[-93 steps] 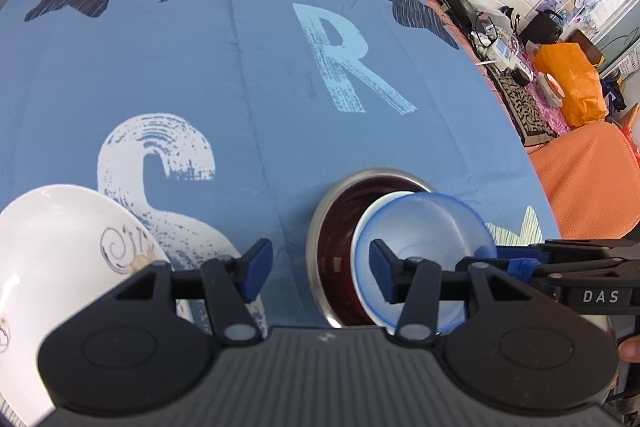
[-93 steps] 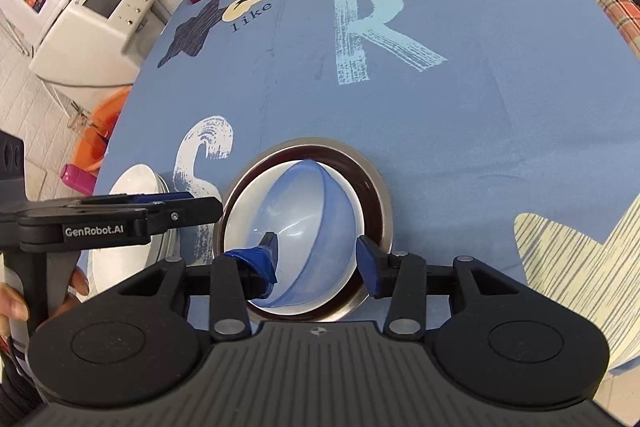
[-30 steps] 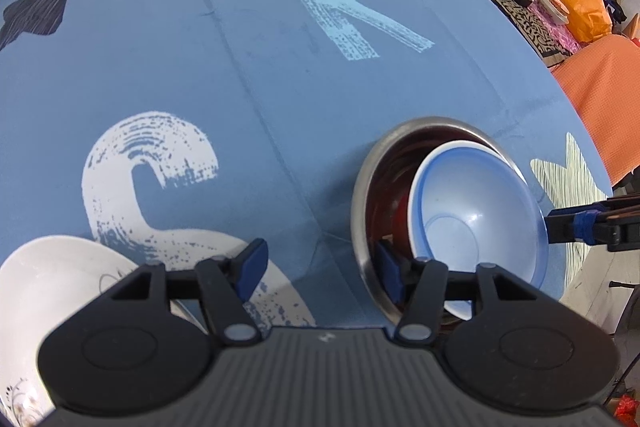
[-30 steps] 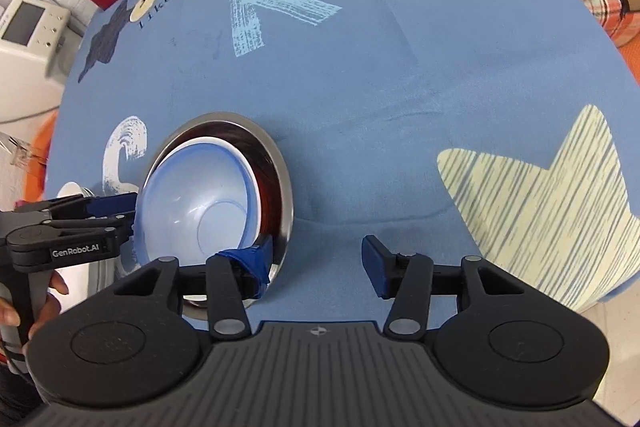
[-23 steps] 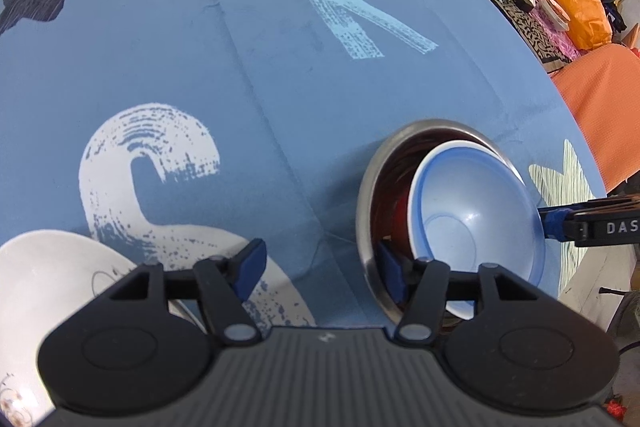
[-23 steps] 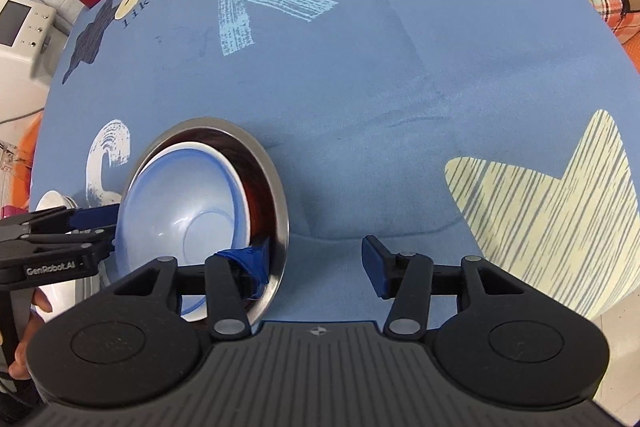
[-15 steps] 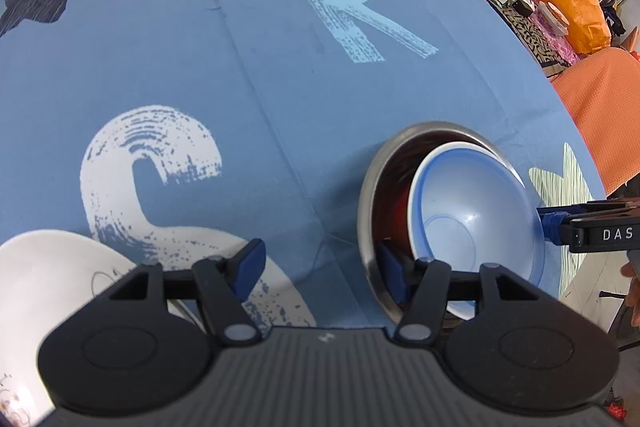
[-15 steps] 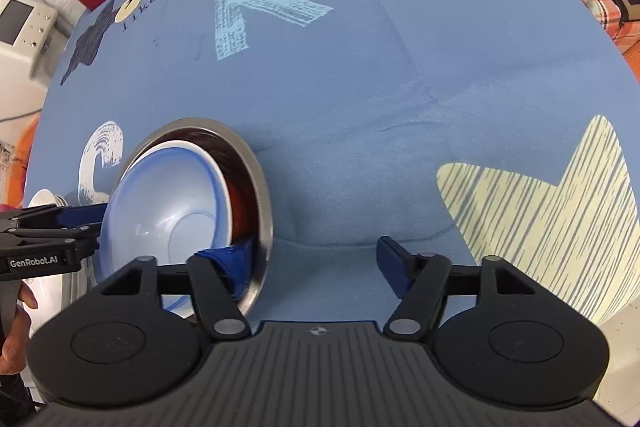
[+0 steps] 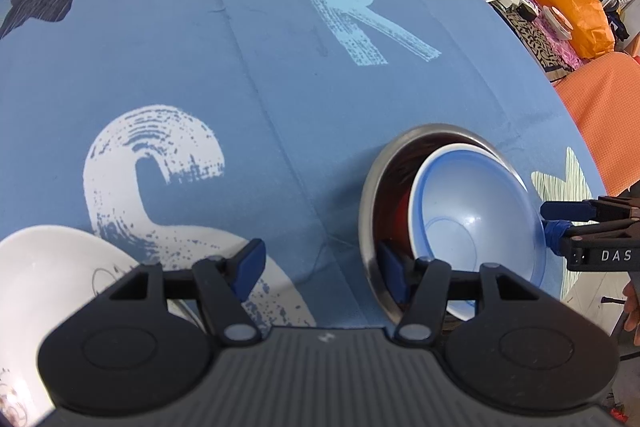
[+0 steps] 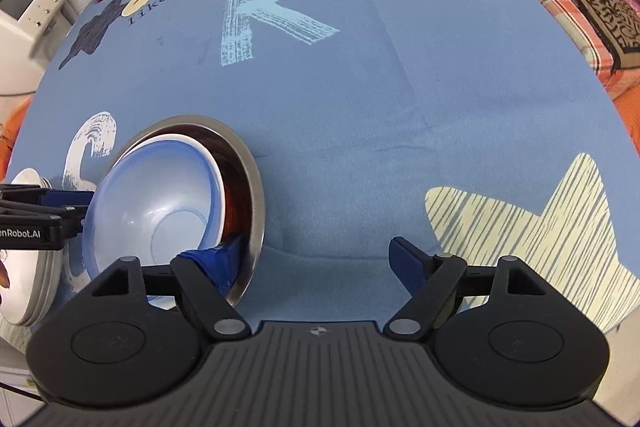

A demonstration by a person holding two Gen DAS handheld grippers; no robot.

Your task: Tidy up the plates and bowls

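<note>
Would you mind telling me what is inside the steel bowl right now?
A blue bowl sits tilted inside the steel bowl, with a white rim showing just beneath it. The steel bowl's reddish-brown inner wall shows beside them; its bottom is covered.

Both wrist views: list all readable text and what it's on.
"like": on the tablecloth, beside the cream circle.
"R": large pale-blue letter on the tablecloth.
"S": large white letter on the tablecloth, part covered by the white plate.
"DAS": on the right gripper, as seen from the left wrist view; cut off at the frame edge.
"enRobot.AI": on the left gripper, as seen from the right wrist view; start cut off.
White label at the cloth's far edge: too small to read.
</note>
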